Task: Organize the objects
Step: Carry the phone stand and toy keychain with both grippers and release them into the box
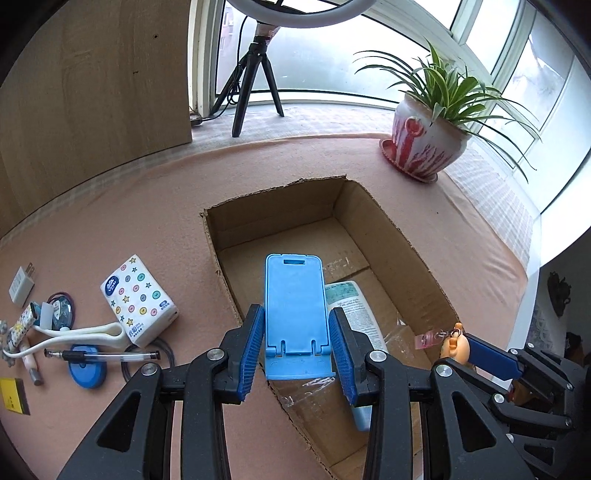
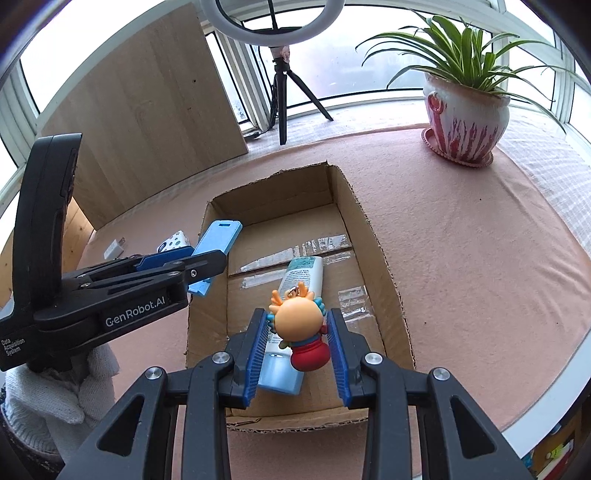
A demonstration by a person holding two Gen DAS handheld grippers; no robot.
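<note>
The left gripper (image 1: 297,349) is clamped on a blue phone stand (image 1: 294,314), whose lower half sits between the two blue pads while its top sticks out past the fingertips, above the near left part of the cardboard box (image 1: 376,206). The right gripper (image 2: 300,345) is closed on a small toy figure (image 2: 301,328), held between its pads over a tube (image 2: 295,295) lying on the box floor.

A potted spider plant (image 1: 430,129) in a red-and-white pot stands on its saucer at the far right of the pink-covered worktop (image 1: 155,206). A black tripod (image 1: 255,85) carrying a ring light (image 2: 273,22) stands on the windowsill, beside a leaning wooden board (image 1: 92,96).
</note>
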